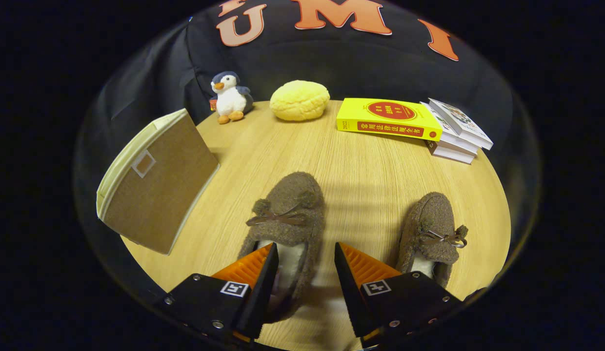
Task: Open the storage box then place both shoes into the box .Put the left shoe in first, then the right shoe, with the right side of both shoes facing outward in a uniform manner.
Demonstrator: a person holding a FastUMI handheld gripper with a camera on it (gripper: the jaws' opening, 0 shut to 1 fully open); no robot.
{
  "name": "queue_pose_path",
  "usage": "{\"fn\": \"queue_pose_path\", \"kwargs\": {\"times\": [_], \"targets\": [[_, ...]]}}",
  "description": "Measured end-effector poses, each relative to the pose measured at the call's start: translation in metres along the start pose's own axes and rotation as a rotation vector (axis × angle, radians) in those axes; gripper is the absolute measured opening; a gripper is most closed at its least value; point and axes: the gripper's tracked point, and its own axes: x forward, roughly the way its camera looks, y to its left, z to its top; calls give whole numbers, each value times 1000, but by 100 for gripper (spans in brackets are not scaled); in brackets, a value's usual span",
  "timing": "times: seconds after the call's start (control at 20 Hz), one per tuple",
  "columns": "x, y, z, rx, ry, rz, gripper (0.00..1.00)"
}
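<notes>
Round wooden worktop [361, 161], pale grain, backed by the booth's black cloth. My tool [306, 261] is down at the near shoe [288, 219]; its fingers stand apart around the heel end, one finger over the fleece-lined opening, the other just outside the shoe's wall on the side toward the second shoe. I cannot tell whether either finger presses on the wall, so I record no grip. I judge this straddle of the collar to be the approach for pinching the wall and lifting the shoe. The second shoe [432, 234] lies well apart on the other side, toe pointing away like the first; both are brown fleece slippers with a small bow on top. Which is the left shoe I cannot settle from this angle. The box [158, 185], a brown fabric one with a cream rim, rests tipped on the worktop beyond my tool and aside of the near shoe; its brown flap face, with a small pale label window, looks shut, so the opening step seems not yet done. Further back: a toy penguin [230, 97], a yellow bun-shaped cushion [299, 100], a yellow book [388, 118] with red print too small to vouch for, touching a stack of books [456, 134].
</notes>
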Motion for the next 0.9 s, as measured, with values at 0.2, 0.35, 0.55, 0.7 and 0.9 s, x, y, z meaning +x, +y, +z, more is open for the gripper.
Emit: {"fn": "queue_pose_path", "kwargs": {"times": [0.2,0.35,0.55,0.7,0.9], "targets": [[19,-5,7,16,-4,-18,56],[32,-1,6,27,22,-13,42],[40,2,4,92,64,2,19],[38,1,5,148,79,6,8],[21,10,15,190,85,18,4]]}}
